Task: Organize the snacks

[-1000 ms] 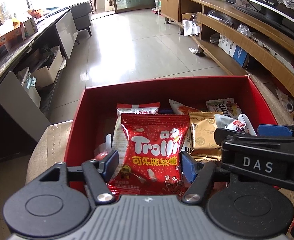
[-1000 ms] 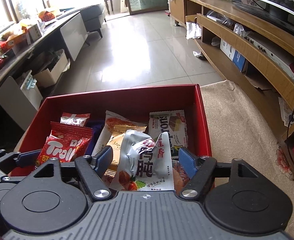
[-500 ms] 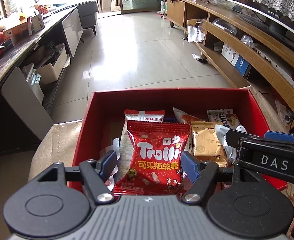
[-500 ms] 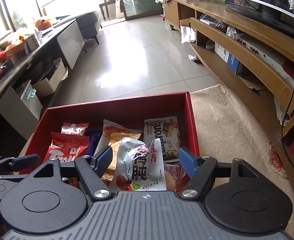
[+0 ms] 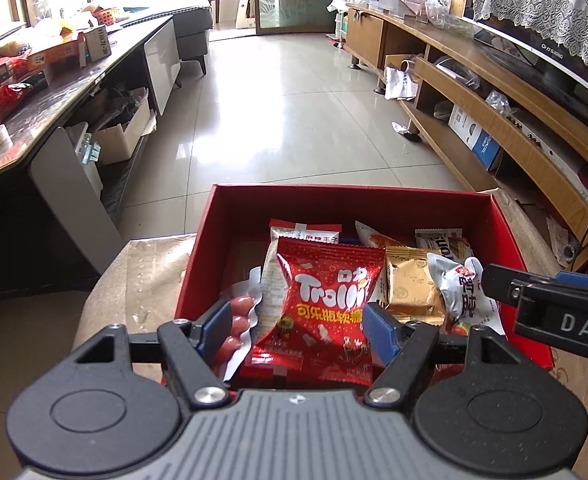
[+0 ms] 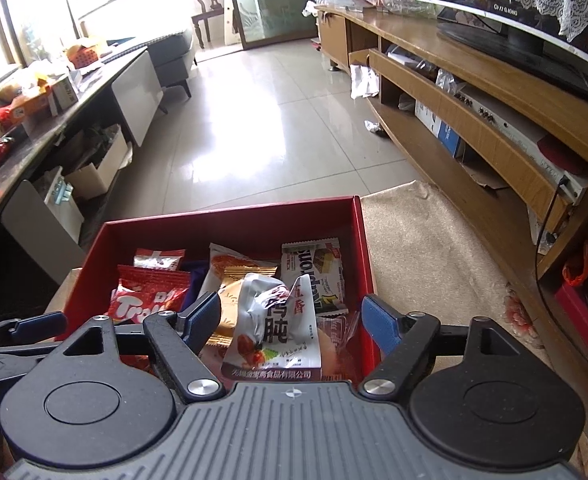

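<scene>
Snack packets are lying loose in the red box; both the left gripper and right gripper have just been opening and are gripping nothing. Light, crinkly, slippery Trolli bag is probably best pinched at a sealed edge.

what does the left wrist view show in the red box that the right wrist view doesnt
Only the left wrist view shows the clear pack of small red sausages at the box's left. Only the right wrist view shows the white printed bottom edge of the crumpled silver pouch and the beige cloth stretching right of the box. Both show the red cardboard box, the red Trolli gummy bag, the gold wrapper and both grippers' open jaws.
</scene>
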Action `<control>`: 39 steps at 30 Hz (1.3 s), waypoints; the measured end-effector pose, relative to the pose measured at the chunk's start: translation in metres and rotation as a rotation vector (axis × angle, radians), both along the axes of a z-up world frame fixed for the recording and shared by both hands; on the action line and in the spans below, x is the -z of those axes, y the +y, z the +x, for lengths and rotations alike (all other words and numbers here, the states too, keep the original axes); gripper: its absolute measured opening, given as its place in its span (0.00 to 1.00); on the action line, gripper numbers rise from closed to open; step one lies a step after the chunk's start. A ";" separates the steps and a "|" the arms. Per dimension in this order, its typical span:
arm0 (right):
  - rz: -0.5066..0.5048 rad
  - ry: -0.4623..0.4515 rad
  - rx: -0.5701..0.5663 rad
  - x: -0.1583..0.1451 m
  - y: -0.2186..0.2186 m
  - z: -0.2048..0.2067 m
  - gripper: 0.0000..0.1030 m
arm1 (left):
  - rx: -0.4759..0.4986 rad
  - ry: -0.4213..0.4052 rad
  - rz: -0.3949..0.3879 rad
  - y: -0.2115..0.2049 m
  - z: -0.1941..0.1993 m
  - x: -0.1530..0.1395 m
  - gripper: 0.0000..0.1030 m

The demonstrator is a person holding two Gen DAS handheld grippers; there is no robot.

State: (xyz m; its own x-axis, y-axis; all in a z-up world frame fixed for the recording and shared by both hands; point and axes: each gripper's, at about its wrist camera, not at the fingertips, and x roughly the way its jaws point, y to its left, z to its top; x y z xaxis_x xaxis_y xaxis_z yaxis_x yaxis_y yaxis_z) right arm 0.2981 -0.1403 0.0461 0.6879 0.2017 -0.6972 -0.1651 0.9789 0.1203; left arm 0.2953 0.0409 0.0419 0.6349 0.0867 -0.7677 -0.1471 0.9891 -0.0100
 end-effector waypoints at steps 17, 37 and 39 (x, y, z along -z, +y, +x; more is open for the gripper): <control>-0.028 -0.011 0.003 -0.008 -0.008 -0.065 0.83 | 0.025 -0.001 -0.020 -0.005 -0.060 -0.006 0.73; -0.049 0.052 0.027 0.018 -0.018 -0.143 0.84 | 0.025 0.033 -0.064 -0.010 -0.143 0.006 0.81; -0.048 0.058 0.032 0.020 -0.020 -0.149 0.84 | 0.025 0.038 -0.062 -0.011 -0.151 0.008 0.81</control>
